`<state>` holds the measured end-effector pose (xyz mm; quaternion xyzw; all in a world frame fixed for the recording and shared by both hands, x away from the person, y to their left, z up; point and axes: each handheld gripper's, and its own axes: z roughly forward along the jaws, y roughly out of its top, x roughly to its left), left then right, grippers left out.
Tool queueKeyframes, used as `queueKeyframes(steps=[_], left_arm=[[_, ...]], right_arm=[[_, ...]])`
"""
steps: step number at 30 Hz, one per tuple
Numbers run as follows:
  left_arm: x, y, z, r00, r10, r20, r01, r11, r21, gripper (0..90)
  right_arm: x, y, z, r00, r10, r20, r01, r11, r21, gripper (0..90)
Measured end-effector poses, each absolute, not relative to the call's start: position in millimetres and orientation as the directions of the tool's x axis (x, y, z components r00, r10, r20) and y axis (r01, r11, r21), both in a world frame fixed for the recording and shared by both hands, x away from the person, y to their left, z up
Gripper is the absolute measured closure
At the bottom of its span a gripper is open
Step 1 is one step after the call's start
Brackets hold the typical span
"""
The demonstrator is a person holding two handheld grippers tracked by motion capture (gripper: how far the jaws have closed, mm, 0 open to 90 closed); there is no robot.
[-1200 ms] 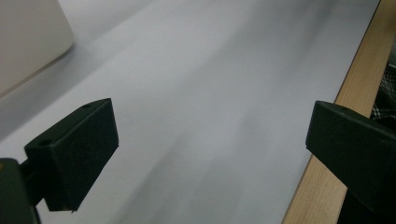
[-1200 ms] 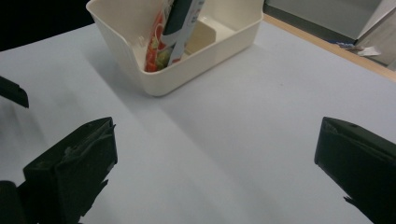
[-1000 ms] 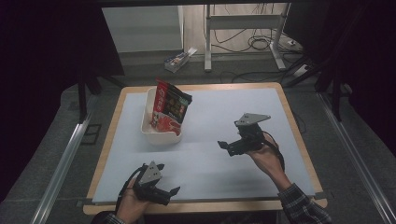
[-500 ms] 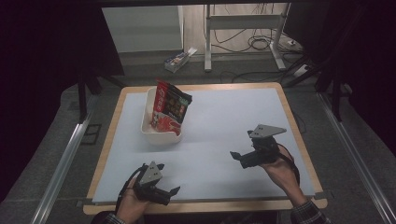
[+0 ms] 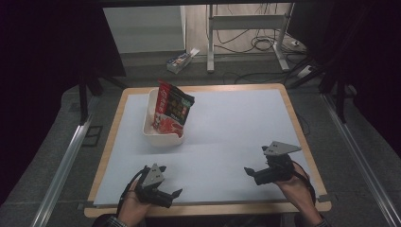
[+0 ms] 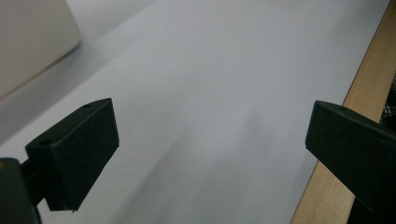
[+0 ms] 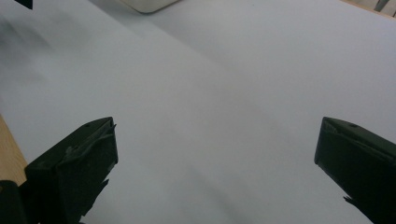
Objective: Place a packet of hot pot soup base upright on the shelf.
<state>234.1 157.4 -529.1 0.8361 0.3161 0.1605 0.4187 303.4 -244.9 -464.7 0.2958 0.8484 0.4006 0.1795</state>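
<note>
the right tool (image 5: 249, 172) has drawn back toward the table's (image 5: 302, 142) near edge.

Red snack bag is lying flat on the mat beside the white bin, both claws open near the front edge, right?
Not quite: the high view shows the red snack bag standing inside the white bin. Left claw and right claw are indeed open near the front edge.

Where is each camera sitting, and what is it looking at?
High view: above the person's side, looking forward and down at the table, basket, snack bag, both hands and grippers.
Left gripper view: rides the left gripper, facing the white table cover; its two open jaws show.
Right gripper view: rides the right gripper, same cover; open jaws show.
Shared: both gripper views catch the basket's edge.
</note>
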Motion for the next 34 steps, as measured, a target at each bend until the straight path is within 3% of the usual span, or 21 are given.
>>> queueKeyframes(steps=[20,34], left_arm=[[235,158,-530,0.746,0.666,0.006,0.403,-0.459,0.792,2.7],[236,158,-531,0.740,0.672,0.002,0.415,-0.459,0.786,2.7]], right_arm=[[282,-275,-483,-0.720,0.688,-0.091,0.391,0.510,0.766,0.0],[279,-279,-503,-0.720,0.688,-0.091,0.448,0.561,0.696,0.0]])
